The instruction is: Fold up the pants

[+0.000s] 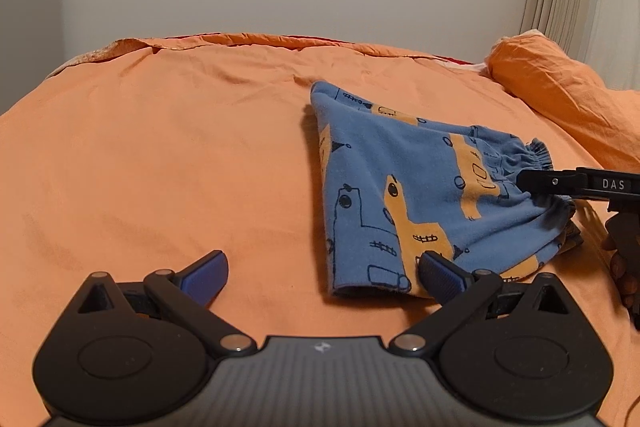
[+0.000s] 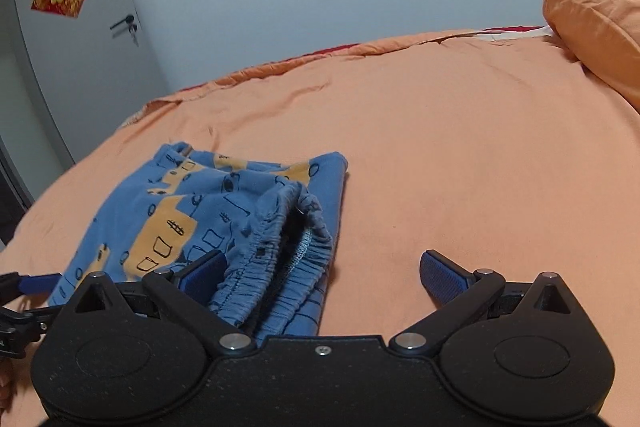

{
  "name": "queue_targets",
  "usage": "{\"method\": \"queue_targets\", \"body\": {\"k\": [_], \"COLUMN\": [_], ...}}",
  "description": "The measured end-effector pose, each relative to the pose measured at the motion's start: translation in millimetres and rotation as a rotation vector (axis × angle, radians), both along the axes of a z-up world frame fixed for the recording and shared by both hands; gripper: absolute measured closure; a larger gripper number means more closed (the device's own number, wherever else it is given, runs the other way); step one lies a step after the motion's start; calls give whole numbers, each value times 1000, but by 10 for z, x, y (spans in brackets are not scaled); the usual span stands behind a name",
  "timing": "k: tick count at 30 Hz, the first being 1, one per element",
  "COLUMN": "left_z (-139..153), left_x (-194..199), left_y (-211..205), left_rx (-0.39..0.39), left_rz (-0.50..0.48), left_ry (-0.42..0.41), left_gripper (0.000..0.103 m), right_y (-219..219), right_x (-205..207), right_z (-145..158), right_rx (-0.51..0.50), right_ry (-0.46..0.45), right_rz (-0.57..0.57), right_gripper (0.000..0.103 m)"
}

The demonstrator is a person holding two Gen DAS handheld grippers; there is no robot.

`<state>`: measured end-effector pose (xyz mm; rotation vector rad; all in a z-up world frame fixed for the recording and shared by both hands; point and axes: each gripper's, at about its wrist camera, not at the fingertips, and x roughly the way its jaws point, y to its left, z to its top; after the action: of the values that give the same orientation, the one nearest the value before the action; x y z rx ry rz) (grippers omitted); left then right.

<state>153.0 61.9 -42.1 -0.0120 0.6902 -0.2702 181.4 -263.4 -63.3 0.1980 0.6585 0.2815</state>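
Blue pants [image 1: 404,195] with an orange print, folded into a compact bundle, lying on the orange bedspread [image 1: 160,155] toward the right of the left wrist view, elastic waistband [image 2: 276,263] bunched at the near end in the right wrist view. Left gripper [image 1: 322,277] spread wide, right pad touching the bundle's near edge, left pad over bare bedspread. Right gripper [image 2: 320,273] likewise spread wide, gathered waistband between its jaws beside the left pad, nothing pinched.

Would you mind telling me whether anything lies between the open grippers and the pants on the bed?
Nothing visible does. The pants lie alone on the bedspread, with the left gripper and right gripper both open right at them.
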Motion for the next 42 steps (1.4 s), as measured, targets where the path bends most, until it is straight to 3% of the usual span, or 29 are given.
{"method": "queue_targets", "body": {"k": [4,8,11,16,20,28,36,39,41,42], "left_z": [70,335,403,229,146,-14,-36,-34,-35,-36], "left_x": [-5,-38,80,258,292,379,388,387,380,373], "left_y": [4,98,74,27,-43,-87,76,82,72,70], "left_rx": [-3,-129,-180,-243,-334,-346,-439,-441,-432,-429], "left_rz": [-1,-8,-13,15,-52,-98,-113,-111,-112,-112], "left_ry": [11,-26,-6,64,126,130,152,154,151,150], "left_gripper": [0,0,0,0,0,0,0,0,0,0], "right_y": [-21,-81,-143,-205,-255,-331,-236,-233,-269,-286], "right_x": [-82,-75,3,276,477,783,778,775,774,773], "right_z": [17,135,210,201,148,-8,-19,-34,-62,-88], "right_rx": [21,102,156,234,290,472,426,418,423,426], "right_ry": [-15,-23,-17,64,107,140,122,127,137,145], "right_rz": [-4,51,95,159,186,159,150,114,73,47], "right_gripper": [1,1,1,1,1,0,2,20,48,54]}}
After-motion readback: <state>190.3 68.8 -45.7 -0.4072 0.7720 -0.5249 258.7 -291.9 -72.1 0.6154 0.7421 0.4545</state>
